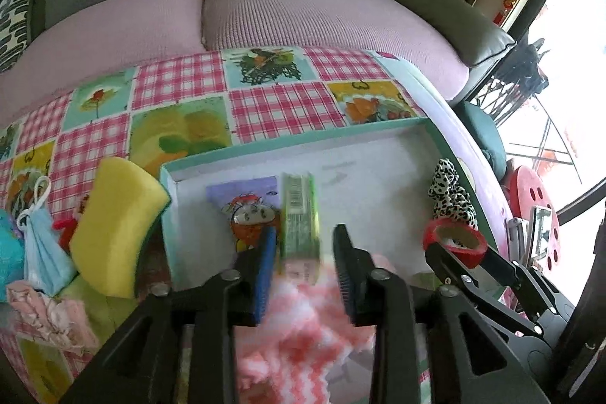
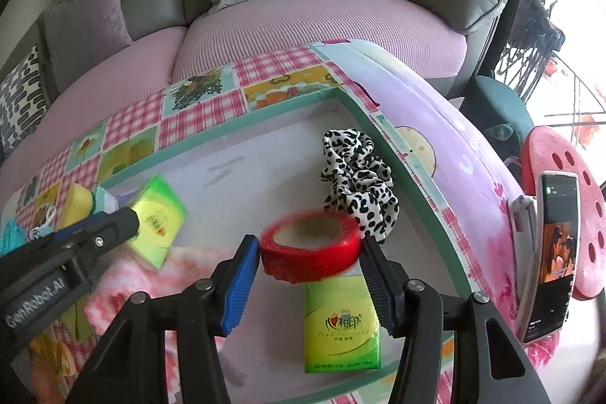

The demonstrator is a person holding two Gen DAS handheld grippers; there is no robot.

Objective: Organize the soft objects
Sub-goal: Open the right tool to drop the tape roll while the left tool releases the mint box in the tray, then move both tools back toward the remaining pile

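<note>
Tissue pack (image 1: 300, 214), green and yellow, hangs edge-on above the teal-rimmed tray (image 1: 303, 135), blurred, left tongs (image 1: 305, 265) spread apart around it. Right tongs (image 2: 308, 275) clamp the red tape roll (image 2: 310, 245) over a second tissue pack (image 2: 341, 328), beside the leopard-print scrunchie (image 2: 358, 184).

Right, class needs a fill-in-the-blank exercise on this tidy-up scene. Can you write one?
1. The tape between the right gripper's jaws is ___.
2. The spotted scrunchie lies inside the ___.
3. The sponge beside the mask is ___.

Missing words: red; box; yellow.
</note>
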